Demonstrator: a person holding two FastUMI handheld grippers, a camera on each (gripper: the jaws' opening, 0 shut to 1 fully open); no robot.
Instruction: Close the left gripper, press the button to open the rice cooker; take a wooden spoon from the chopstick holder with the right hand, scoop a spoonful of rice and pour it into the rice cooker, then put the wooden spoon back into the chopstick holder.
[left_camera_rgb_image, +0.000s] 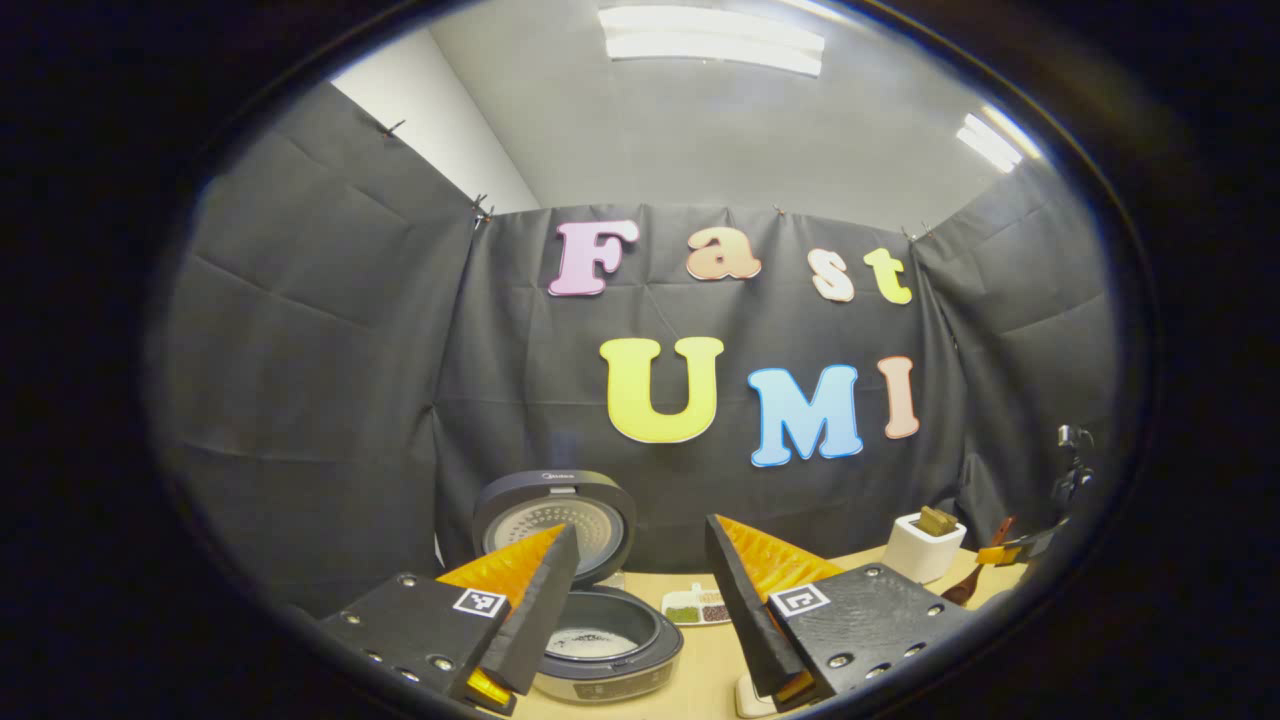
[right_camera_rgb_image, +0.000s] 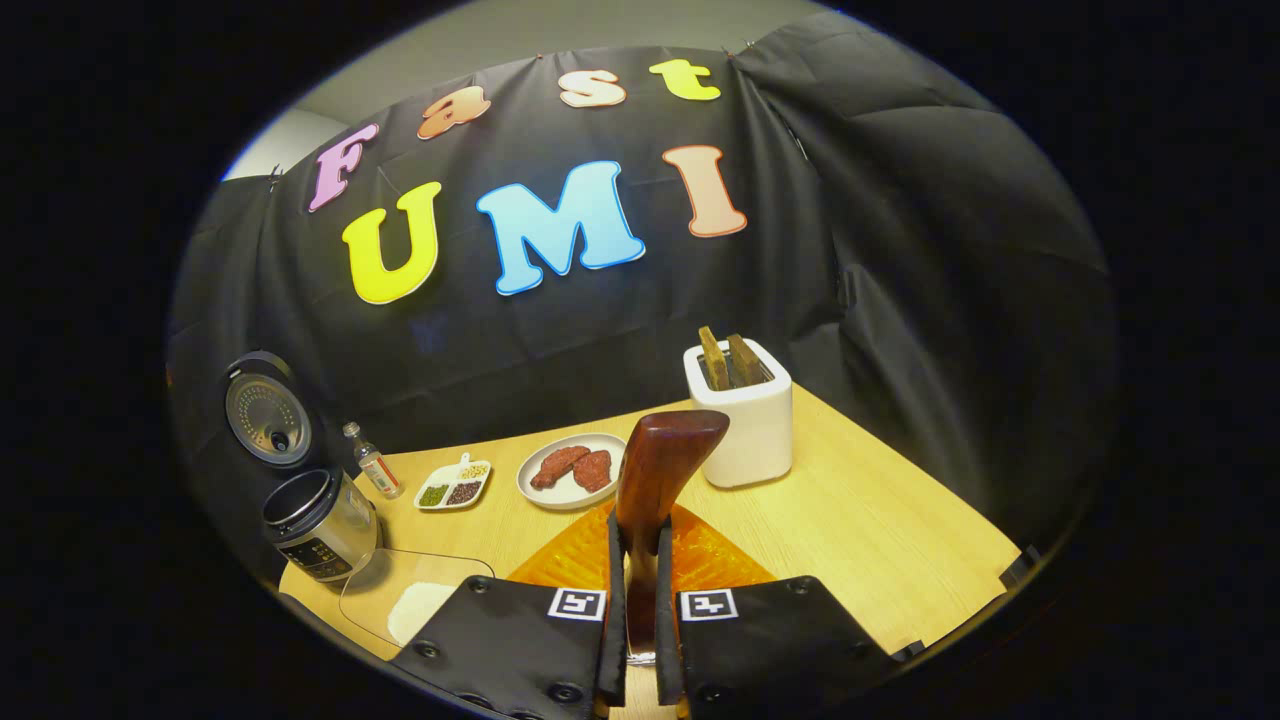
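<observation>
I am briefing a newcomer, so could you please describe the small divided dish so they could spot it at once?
Start at the rice cooker with its lid up, at the table's left end. Just right of it stands a small bottle, then the divided dish. Unlike the round plate of reddish pieces beside it, it is small, white and holds separate green, dark and pale portions.

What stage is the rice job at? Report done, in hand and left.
Done: the rice cooker stands open, lid up. In hand: the right gripper is shut on the wooden spoon, held upright above the table; the left gripper is open near the cooker. Left: scooping rice from the clear tray, pouring it into the pot, returning the spoon. Whether the spoon carries rice cannot be told.
</observation>
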